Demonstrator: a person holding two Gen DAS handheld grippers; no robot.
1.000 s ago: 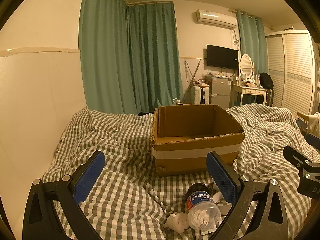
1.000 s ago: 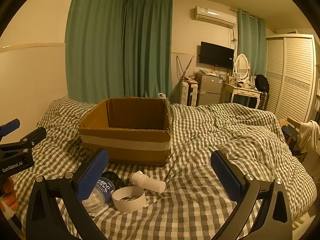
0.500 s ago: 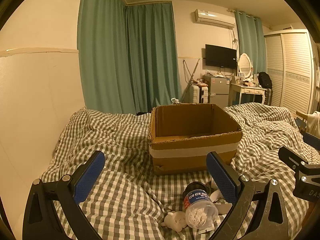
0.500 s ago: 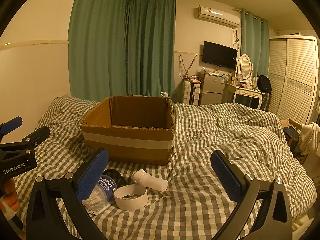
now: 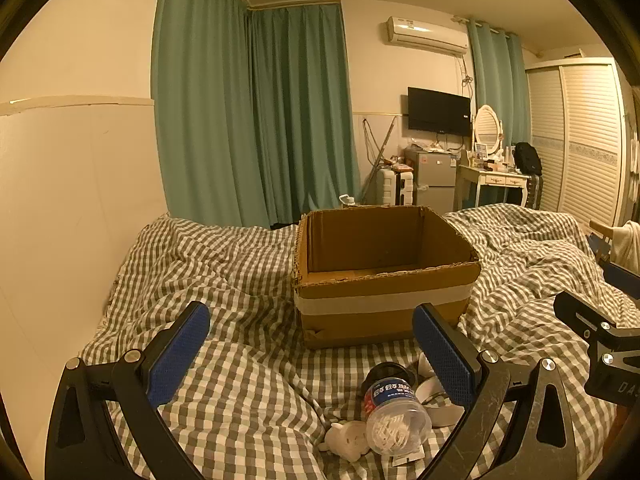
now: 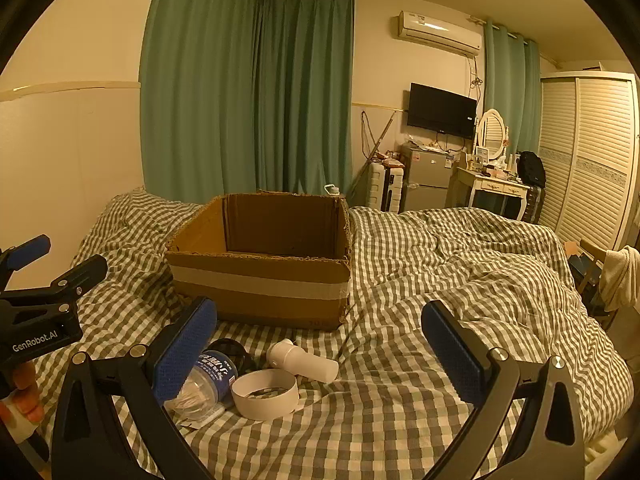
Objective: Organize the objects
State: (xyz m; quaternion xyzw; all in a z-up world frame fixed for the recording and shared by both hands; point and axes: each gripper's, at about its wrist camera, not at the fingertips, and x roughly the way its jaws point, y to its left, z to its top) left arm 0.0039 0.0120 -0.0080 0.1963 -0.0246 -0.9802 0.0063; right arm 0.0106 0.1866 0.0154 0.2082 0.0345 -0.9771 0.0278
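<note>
An open, empty-looking cardboard box (image 5: 384,276) with a white tape band stands on the checked bedspread (image 5: 240,380); it also shows in the right wrist view (image 6: 264,268). In front of it lie a clear jar of cotton swabs (image 5: 394,416) (image 6: 204,384), a small white figurine (image 5: 348,438), a white tape ring (image 6: 266,394) and a white tube-shaped bottle (image 6: 302,360). My left gripper (image 5: 312,356) is open and empty above the bed, left of the pile. My right gripper (image 6: 320,356) is open and empty over the pile.
A wall (image 5: 60,220) runs along the bed's left side. Green curtains (image 5: 256,120) hang behind. A fridge (image 6: 426,180), dressing table (image 6: 496,188) and wardrobe (image 6: 596,160) stand at the far right. The bedspread is rumpled to the right (image 6: 480,272).
Both grippers have shifted slightly; the box and pile sit a little lower and further left in the left view. Both stay open.
</note>
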